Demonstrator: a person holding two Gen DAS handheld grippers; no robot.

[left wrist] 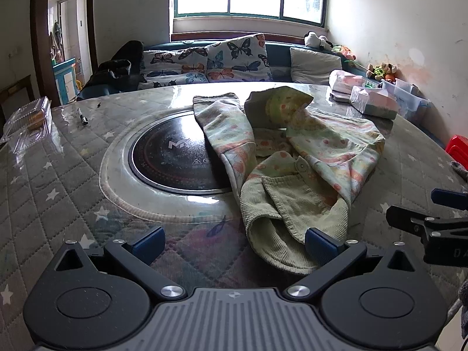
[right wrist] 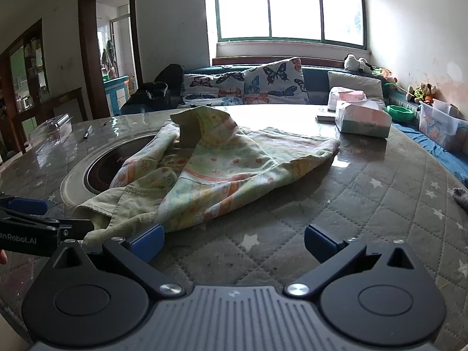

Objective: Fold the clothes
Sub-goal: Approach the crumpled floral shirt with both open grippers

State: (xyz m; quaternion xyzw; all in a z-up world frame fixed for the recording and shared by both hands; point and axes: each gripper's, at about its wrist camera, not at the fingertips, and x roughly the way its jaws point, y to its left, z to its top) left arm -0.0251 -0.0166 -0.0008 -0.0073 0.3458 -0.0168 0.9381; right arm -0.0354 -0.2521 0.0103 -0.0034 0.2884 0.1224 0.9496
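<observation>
A small crumpled garment (left wrist: 292,158), pale green corduroy outside with a printed lining, lies on the round table (left wrist: 58,175). Part of it covers the black hob. My left gripper (left wrist: 234,243) is open just in front of the corduroy hem, and its right finger pad (left wrist: 320,245) overlaps the hem's near edge. The right wrist view shows the garment (right wrist: 222,169) spread left of centre. My right gripper (right wrist: 234,242) is open over bare table, its left finger pad (right wrist: 146,241) close to the cloth's near edge. Each gripper shows at the edge of the other's view: right gripper (left wrist: 424,206), left gripper (right wrist: 52,215).
A round black hob (left wrist: 172,158) is set in the table's middle. A pen (left wrist: 82,117) and a clear plastic box (left wrist: 29,122) lie far left. Tissue packs (right wrist: 362,117) sit far right. A sofa with butterfly pillows (left wrist: 234,55) stands behind, a red stool (left wrist: 457,146) to the right.
</observation>
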